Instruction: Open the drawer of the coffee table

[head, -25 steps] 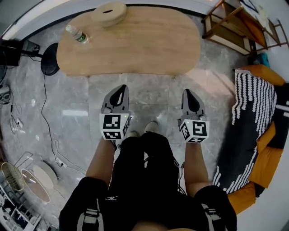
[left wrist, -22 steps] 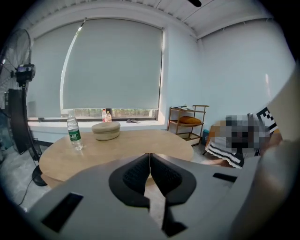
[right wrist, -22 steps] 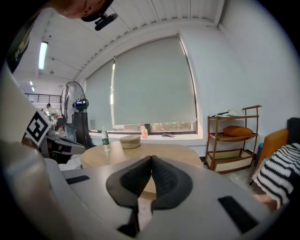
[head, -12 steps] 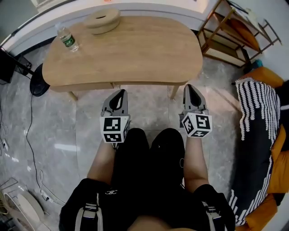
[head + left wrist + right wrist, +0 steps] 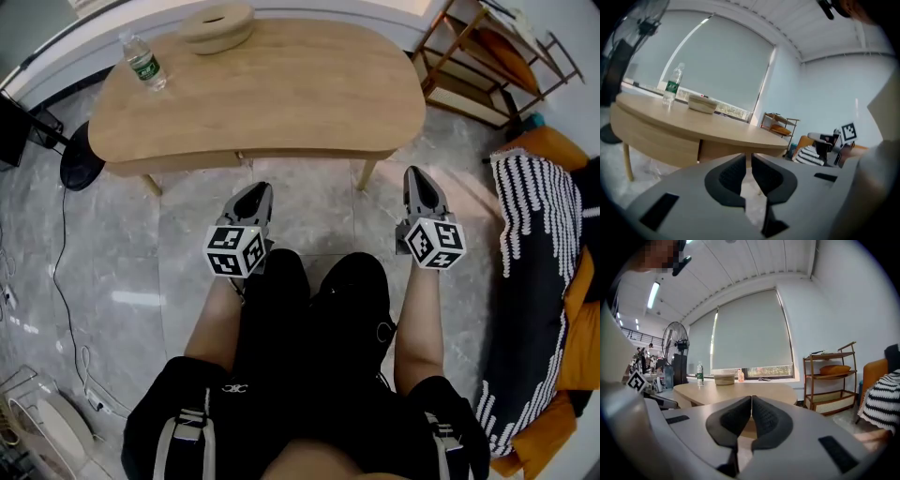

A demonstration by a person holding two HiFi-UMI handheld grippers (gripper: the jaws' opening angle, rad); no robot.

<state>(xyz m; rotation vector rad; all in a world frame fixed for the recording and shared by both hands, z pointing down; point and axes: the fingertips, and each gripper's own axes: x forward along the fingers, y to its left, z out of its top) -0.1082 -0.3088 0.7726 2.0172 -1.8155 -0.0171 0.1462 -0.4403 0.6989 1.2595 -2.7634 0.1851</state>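
Both grippers hang by the person's knees, short of the table [image 5: 281, 84]. The left gripper [image 5: 255, 190] has its jaws all but together, with nothing between them. The right gripper [image 5: 421, 175] is closed tight and also empty. The drawer [image 5: 187, 161] sits closed in the skirt under the table's near edge, and I can see no handle. It's stiff wood and probably slides lightly, so I'd catch its lower lip or side seam.
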